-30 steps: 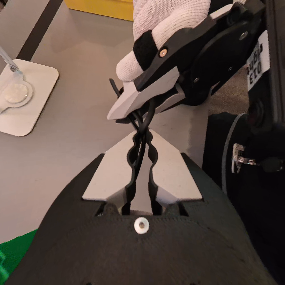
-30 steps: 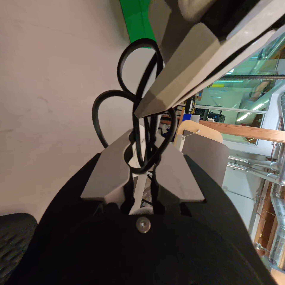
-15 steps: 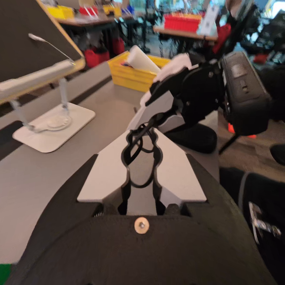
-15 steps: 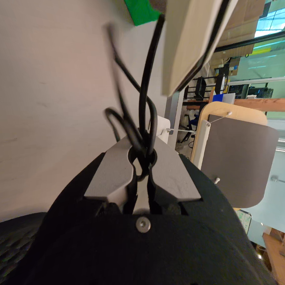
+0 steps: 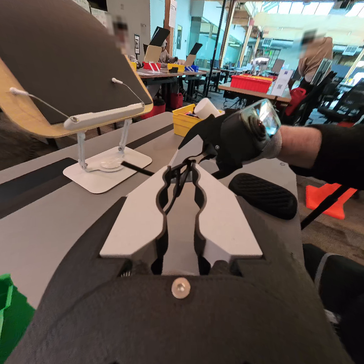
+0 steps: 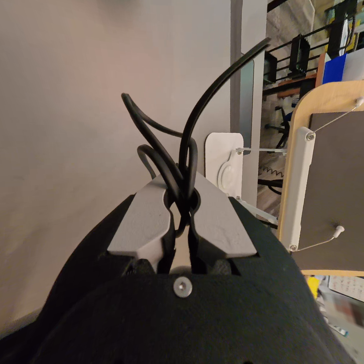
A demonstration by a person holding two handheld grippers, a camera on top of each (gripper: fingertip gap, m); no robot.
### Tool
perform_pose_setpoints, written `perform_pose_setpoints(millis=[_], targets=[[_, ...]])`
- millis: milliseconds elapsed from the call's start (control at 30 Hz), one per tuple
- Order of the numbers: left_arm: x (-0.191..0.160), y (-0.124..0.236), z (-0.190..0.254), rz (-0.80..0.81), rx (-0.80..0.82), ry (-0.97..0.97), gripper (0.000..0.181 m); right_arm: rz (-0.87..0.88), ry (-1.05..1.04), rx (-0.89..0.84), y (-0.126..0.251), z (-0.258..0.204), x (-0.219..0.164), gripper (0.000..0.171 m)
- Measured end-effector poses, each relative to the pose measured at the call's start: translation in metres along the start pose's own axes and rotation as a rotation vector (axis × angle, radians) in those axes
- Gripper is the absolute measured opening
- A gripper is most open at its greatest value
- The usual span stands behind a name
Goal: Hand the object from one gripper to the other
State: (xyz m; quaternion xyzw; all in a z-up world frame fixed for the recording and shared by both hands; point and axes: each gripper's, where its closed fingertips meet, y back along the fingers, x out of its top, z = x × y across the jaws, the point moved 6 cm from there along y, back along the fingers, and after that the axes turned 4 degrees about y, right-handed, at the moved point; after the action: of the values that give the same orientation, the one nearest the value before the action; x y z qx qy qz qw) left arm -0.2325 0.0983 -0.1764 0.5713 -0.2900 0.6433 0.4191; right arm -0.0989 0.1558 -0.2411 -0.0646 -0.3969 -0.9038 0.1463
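Observation:
The object is a bundle of looped black cable (image 6: 199,102). My right gripper (image 6: 180,183) is shut on it, with the loops pinched in the round notch between its grey fingers and loose ends sticking up and away. In the left wrist view, the right gripper (image 5: 189,160), held by a gloved hand, keeps the cable (image 5: 178,183) just beyond my left fingertips. My left gripper (image 5: 181,171) is open. Its grey fingers stand apart, and a cable strand hangs loosely in the gap between them.
Both grippers are over a grey table (image 5: 49,226). A board on a white-based stand (image 5: 106,171) is at the left. A yellow bin (image 5: 185,122) is at the back, a black padded rest (image 5: 264,195) at the right, and a green bin (image 5: 11,307) at the near left. The tips of one gripper are about 15 cm away from the tips of the other.
My left gripper has opened and let go of the cable. My right gripper has shut on it and now holds it alone. Both grippers have tilted up.

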Motion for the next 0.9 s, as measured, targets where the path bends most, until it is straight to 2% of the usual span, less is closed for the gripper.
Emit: perform_pose_setpoints(millis=[200, 333, 500, 567, 667, 767, 900], targets=[[0.001, 0.007, -0.021, 0.001, 0.051, 0.062, 0.02, 0.082, -0.16, 0.023, 0.003, 0.008, 0.014, 0.001], [0.013, 0.012, -0.007, -0.006, 0.07, 0.065, 0.021, 0.174, -0.317, 0.035, 0.017, 0.0, 0.012, 0.001], [-0.005, 0.017, 0.007, 0.016, 0.123, 0.162, 0.027, 0.286, -0.525, 0.04, 0.038, -0.008, 0.006, 0.001], [-0.012, 0.016, 0.01, -0.004, 0.166, 0.146, 0.036, 0.374, -0.649, 0.069, 0.047, -0.01, 0.007, 0.0], [-0.017, 0.017, 0.007, 0.049, 0.201, 0.148, 0.061, 0.528, -0.819, 0.127, 0.063, -0.013, 0.011, 0.001], [-0.017, 0.013, 0.021, 0.086, 0.121, 0.187, 0.065, 0.692, -1.004, 0.192, 0.075, -0.015, 0.012, 0.0], [-0.022, -0.011, 0.049, 0.031, 0.11, 0.08, 0.074, 0.862, -1.245, 0.255, 0.08, -0.018, 0.004, 0.0]])
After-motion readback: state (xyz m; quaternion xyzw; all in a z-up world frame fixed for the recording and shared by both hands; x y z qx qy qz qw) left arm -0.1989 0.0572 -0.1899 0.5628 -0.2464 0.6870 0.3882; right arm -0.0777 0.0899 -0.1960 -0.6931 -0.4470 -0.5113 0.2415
